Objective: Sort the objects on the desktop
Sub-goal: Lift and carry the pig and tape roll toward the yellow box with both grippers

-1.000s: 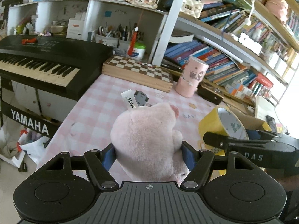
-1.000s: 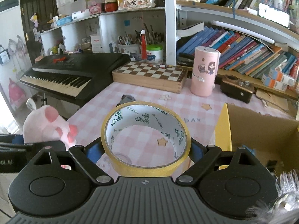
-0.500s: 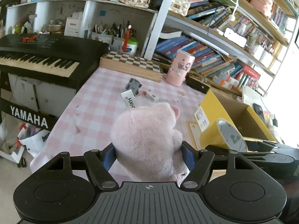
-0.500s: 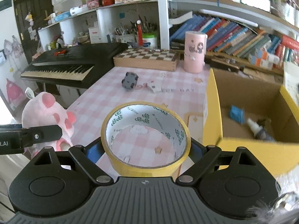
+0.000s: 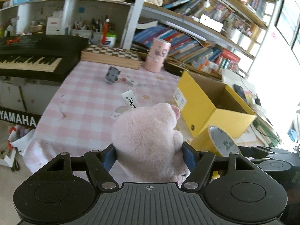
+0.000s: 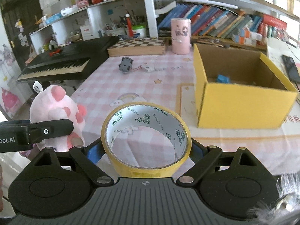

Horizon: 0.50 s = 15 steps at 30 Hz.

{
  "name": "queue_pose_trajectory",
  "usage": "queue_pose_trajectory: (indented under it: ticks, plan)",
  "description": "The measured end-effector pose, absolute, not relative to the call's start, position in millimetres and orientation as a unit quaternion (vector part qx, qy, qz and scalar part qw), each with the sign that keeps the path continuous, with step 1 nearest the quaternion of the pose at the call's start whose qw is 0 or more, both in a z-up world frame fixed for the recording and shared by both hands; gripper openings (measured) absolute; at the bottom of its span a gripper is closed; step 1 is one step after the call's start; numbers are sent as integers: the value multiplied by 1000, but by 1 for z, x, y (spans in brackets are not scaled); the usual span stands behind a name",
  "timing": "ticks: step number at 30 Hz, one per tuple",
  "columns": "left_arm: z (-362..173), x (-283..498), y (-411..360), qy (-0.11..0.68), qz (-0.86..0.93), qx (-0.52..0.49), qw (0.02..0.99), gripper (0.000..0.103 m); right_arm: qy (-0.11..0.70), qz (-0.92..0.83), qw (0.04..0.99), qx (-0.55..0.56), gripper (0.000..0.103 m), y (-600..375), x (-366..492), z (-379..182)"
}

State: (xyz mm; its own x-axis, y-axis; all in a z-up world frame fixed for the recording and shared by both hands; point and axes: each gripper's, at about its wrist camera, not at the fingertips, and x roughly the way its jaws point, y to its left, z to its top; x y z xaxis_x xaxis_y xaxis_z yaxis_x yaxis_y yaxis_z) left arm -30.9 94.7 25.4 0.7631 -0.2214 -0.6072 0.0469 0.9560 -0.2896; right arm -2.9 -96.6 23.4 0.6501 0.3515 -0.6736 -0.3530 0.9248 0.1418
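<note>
My left gripper [image 5: 149, 155] is shut on a pink plush toy [image 5: 148, 142] with a white tag, held above the near edge of the pink checked table [image 5: 90, 101]. The plush also shows in the right wrist view [image 6: 56, 110], at the left. My right gripper [image 6: 146, 150] is shut on a roll of yellow tape [image 6: 146, 136], also seen in the left wrist view [image 5: 219, 140]. An open yellow cardboard box [image 6: 241, 101] stands on the table to the right, with a blue item [image 6: 223, 79] inside. A small grey toy car [image 6: 126, 63] and a small white item [image 6: 147, 68] lie further back.
A wooden chessboard box [image 6: 138, 46] and a pink cylinder [image 6: 181, 35] stand at the back of the table. A black keyboard [image 5: 31, 56] stands to the left. Shelves of books [image 5: 187, 41] run behind. A phone [image 6: 290, 68] lies right of the box.
Both grippers have pulled back and up from the table with their objects still held. The yellow box has come fully into view.
</note>
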Motion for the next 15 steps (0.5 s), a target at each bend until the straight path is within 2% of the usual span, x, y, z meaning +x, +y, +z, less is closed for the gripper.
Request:
queue_pose_trajectory:
  ticks: [15]
  plan:
    - [20,-26,47,359,-170,-95,913,72,388,102,916,28,89,-145,-39,19]
